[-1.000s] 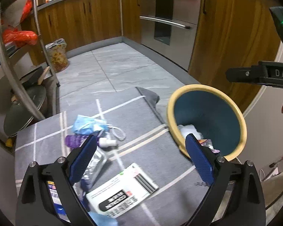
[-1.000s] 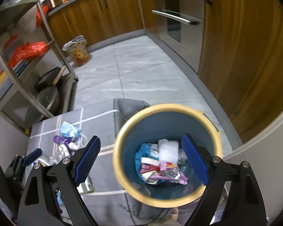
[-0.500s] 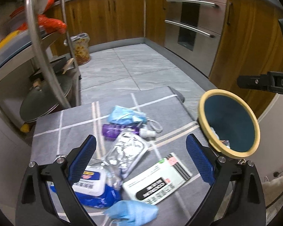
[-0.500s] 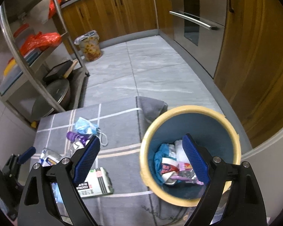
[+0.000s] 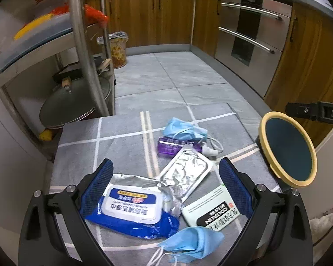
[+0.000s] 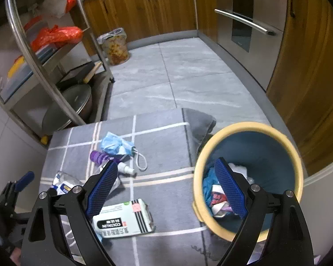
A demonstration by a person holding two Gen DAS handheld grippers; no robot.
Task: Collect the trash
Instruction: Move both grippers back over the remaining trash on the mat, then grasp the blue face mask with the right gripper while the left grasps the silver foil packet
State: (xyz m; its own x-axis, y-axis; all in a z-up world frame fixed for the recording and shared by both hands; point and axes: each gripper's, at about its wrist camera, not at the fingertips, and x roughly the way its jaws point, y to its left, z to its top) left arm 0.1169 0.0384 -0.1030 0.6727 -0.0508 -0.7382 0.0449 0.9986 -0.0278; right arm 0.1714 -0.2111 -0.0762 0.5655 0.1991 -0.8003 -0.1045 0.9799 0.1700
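Note:
Trash lies on a grey checked mat (image 5: 122,128): a blue wet-wipe pack (image 5: 131,208), a foil pouch (image 5: 185,174), a white Coltalin box (image 5: 213,210), a purple bottle (image 5: 175,147) and two blue face masks (image 5: 184,130) (image 5: 193,243). My left gripper (image 5: 164,184) is open and empty, hovering above the wipe pack and pouch. A blue bin with a yellow rim (image 6: 248,128) stands at the mat's right edge and holds trash. My right gripper (image 6: 166,186) is open and empty, between the box (image 6: 122,220) and the bin.
A steel rack (image 5: 82,51) with a pot lid (image 5: 75,104) stands at the left. Wooden cabinets and an oven (image 5: 248,31) line the back and right. A lined bin (image 6: 115,46) stands far back on the tiled floor.
My left gripper has swung left from the bin to over the pile of trash. My right gripper has pulled back and left from above the bin's mouth. Both stayed open.

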